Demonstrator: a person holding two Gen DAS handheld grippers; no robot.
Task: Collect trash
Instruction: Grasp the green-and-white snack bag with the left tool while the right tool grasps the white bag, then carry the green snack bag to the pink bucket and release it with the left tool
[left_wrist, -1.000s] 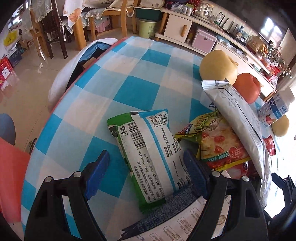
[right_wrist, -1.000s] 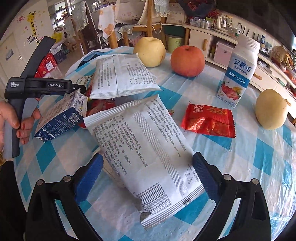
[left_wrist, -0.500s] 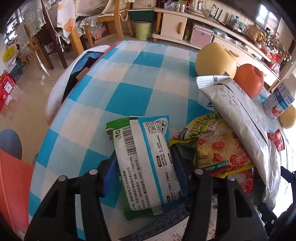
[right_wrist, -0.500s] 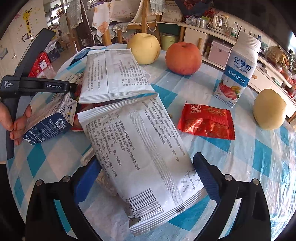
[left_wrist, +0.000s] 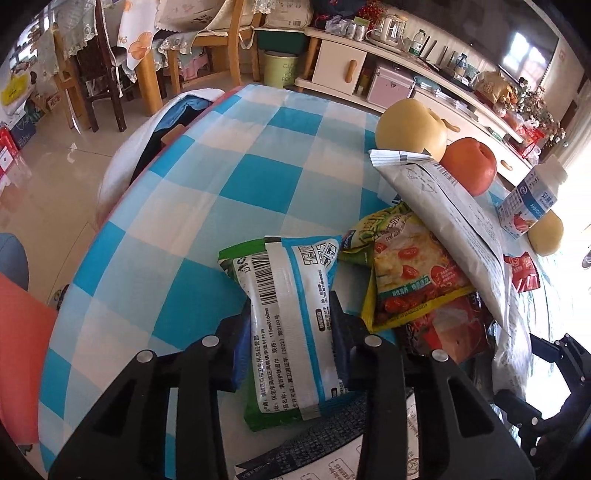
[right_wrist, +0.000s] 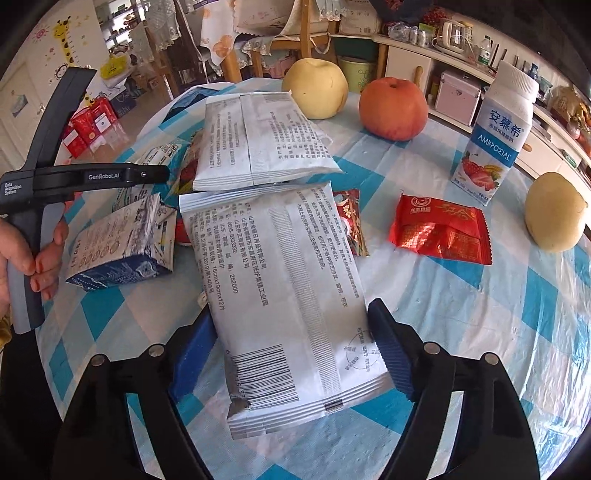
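My left gripper (left_wrist: 291, 325) is shut on a green, white and blue wipes packet (left_wrist: 291, 317), which bulges between the pads. Next to it lie a yellow-green snack bag (left_wrist: 410, 273) and a red wrapper (left_wrist: 450, 332). My right gripper (right_wrist: 291, 339) has its jaws either side of a big silver-white packet (right_wrist: 280, 280), pads at its edges. A second silver packet (right_wrist: 258, 140) lies behind it. A red sachet (right_wrist: 439, 229) and a crushed blue-white carton (right_wrist: 122, 243) lie on the table. The left gripper shows in the right wrist view (right_wrist: 159, 173).
The table has a blue-and-white checked cloth (left_wrist: 229, 177). Two yellow pears (right_wrist: 316, 92) (right_wrist: 554, 210), a red apple (right_wrist: 393, 107) and a yoghurt bottle (right_wrist: 498, 129) stand at the back. The table's left edge (left_wrist: 110, 206) drops to a chair and floor.
My left gripper has closed onto the wipes packet, squeezing it narrower. My right gripper's jaws have moved inward to the edges of the silver packet.
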